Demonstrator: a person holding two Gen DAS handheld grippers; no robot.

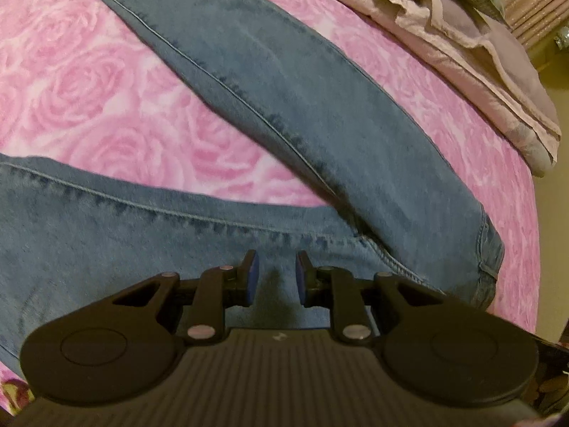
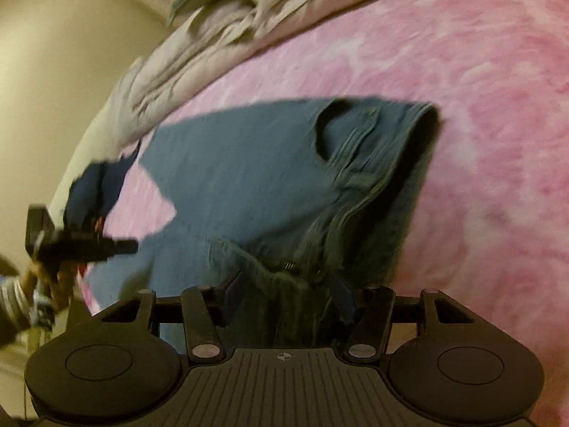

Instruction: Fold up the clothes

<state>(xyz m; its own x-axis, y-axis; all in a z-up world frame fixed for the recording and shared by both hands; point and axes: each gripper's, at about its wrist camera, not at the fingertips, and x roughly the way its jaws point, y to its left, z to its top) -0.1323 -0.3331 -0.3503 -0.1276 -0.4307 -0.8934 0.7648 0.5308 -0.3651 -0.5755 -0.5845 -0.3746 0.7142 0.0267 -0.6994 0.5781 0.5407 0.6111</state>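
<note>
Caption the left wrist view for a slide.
Left gripper hovers with jaws slightly apart over blue jeans spread on a pink rose-print blanket.

dim warm indoor light, heavy fisheye bending at edges, strong motion blur in right wrist view

I see a bed under a pink rose-print blanket [image 1: 89, 82], rumpled mauve bedding [image 1: 480, 46] at its edge, a cream wall [image 2: 53, 53] beyond.
</note>
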